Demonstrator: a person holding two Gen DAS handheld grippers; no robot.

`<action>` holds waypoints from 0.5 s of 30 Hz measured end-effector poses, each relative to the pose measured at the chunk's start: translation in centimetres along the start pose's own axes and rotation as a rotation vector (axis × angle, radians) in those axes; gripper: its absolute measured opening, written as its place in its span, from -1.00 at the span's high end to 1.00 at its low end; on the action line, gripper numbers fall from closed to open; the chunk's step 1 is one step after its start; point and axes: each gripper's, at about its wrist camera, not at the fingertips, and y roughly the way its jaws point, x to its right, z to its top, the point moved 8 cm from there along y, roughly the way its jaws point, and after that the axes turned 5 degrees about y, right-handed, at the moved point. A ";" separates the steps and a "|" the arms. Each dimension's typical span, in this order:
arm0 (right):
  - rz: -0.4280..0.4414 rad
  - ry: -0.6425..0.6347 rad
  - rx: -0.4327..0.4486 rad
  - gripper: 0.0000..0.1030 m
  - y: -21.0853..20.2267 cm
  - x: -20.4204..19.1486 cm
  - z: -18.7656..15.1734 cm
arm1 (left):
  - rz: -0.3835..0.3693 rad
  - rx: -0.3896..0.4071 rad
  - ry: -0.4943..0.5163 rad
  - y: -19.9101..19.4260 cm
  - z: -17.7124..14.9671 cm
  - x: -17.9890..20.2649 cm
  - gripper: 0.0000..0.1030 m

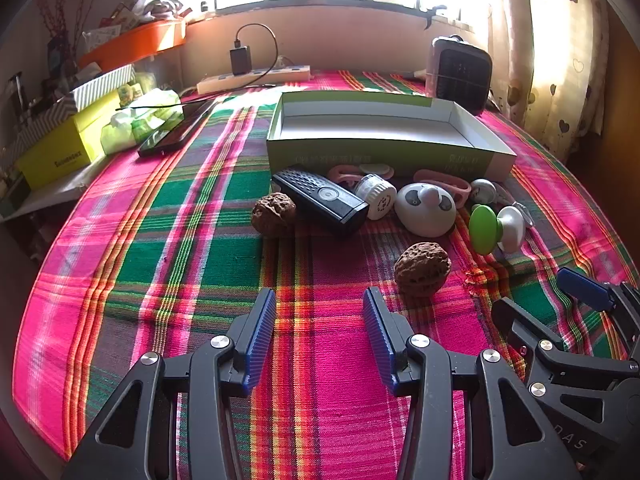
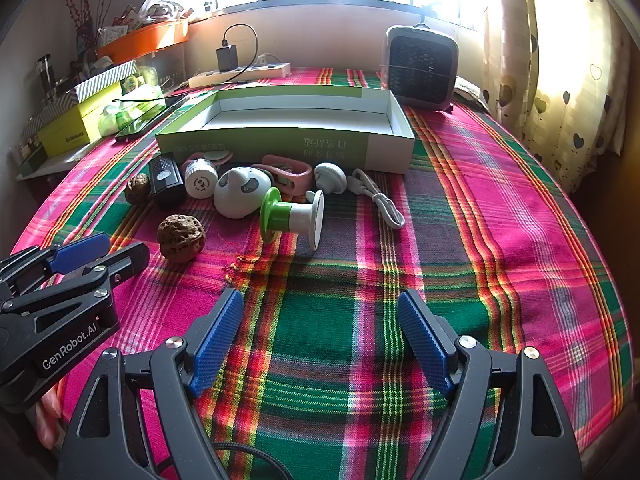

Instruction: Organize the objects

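Two walnuts sit loose on the plaid cloth [image 1: 168,248] in the left wrist view: one walnut [image 1: 422,269] just ahead of the left gripper [image 1: 319,336], the far walnut [image 1: 274,213] touching a black device [image 1: 320,199]. Behind them, a white cap [image 1: 376,195], a panda gadget [image 1: 426,209], a pink clip [image 1: 442,184] and a green-and-white spool [image 1: 496,229] crowd against the front wall of the box [image 1: 384,158]. The box is open and holds nothing. The left jaws stand well apart and hold nothing, low over the cloth. The right gripper [image 1: 556,300] shows at the right edge, also holding nothing.

In the right wrist view, the same row lies in front of the box [image 2: 280,146], joined by a white plug [image 2: 330,178] and its cable [image 2: 380,202] trailing to the right. The spool [image 2: 290,218] lies on its side, nearest to the right gripper [image 2: 322,338], whose jaws are spread wide with nothing between them. The left gripper [image 2: 96,254] hovers near the walnut [image 2: 181,238].

By my reading, the organizing has not begun: every small thing is outside the box, presumably their destination, and neither gripper has taken anything. All of it is left to do, the near walnut and the spool likely first.
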 end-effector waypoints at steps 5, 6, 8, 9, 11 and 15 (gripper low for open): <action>0.000 0.000 0.001 -0.55 0.0 0.0 0.0 | 0.000 0.000 0.000 0.0 0.0 -0.1 0.16; 0.000 0.000 0.001 -0.55 0.0 -0.1 0.0 | 0.000 0.000 0.000 0.0 0.0 0.0 0.16; 0.000 0.000 0.002 -0.55 0.0 -0.1 -0.1 | 0.001 0.000 0.001 0.0 0.0 -0.1 0.16; 0.000 0.000 0.002 -0.55 0.0 -0.1 -0.1 | 0.001 -0.001 0.000 0.0 0.0 0.0 0.16; 0.000 0.000 0.002 -0.55 0.0 -0.1 -0.1 | 0.000 -0.001 0.000 0.0 0.0 0.0 0.16; 0.000 0.000 0.003 -0.55 0.0 -0.2 -0.1 | 0.001 -0.001 0.001 0.0 0.0 0.0 0.16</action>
